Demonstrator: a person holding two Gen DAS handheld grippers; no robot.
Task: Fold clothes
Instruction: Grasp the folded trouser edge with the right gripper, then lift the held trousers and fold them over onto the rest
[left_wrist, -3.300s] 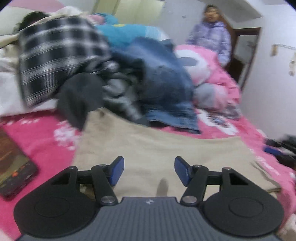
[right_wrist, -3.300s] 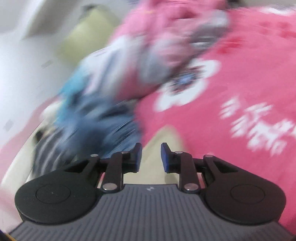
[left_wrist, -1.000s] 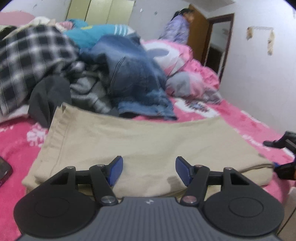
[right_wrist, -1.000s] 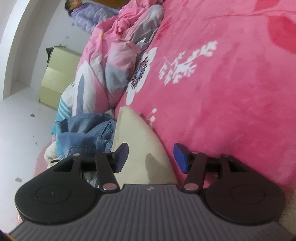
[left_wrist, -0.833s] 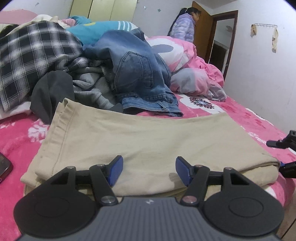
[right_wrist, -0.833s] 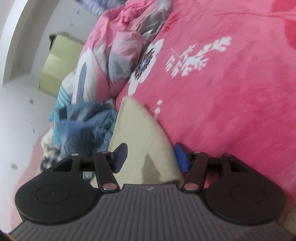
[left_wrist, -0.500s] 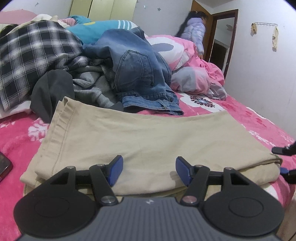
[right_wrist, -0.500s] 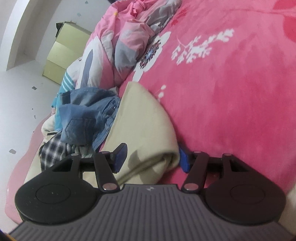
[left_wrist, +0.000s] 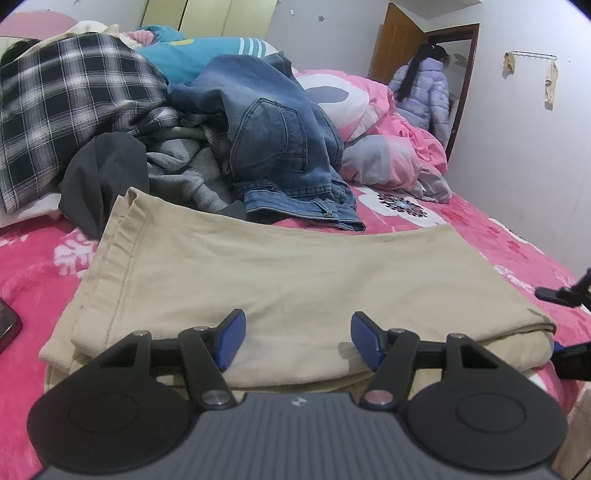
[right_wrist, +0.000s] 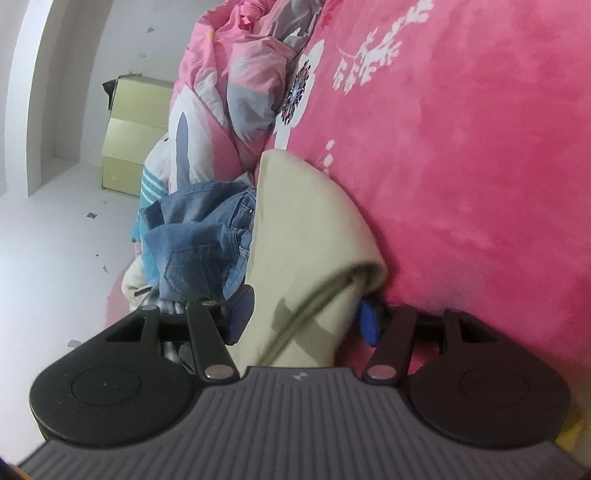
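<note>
Where the left wrist view begins at its left edge, a dark phone (left_wrist: 6, 324) lies flat on the fuzzy pink bed cover (left_wrist: 35, 266) with its white flower print. Behind it slumps a heap of clothes: a black-and-white checked shirt (left_wrist: 62, 110), a limp dark grey garment (left_wrist: 99, 177), a ribbed grey knit (left_wrist: 177, 166), and stiff blue jeans (left_wrist: 280, 147) with a stitched back pocket. In front of the heap the beige trousers (left_wrist: 277, 273), soft and finely ribbed, lie folded into a broad flat slab across the bed, a seamed band along their left end. The left hand-held gripper (left_wrist: 297, 341) points slightly downward over their near edge, blue pads spread wide and released, clear of the cloth. Further right a puffy pink and grey quilt (left_wrist: 388, 155) is bunched up, and a person in a lilac padded coat (left_wrist: 424, 96) stands at a wooden door. At the far right, the right hand-held gripper (right_wrist: 303, 317) is rolled onto its side at the trousers' rounded folded end (right_wrist: 306, 229), its pads straddling the layered cloth; the left one looks in contact, yet I cannot tell whether they press it or merely bracket it.
</note>
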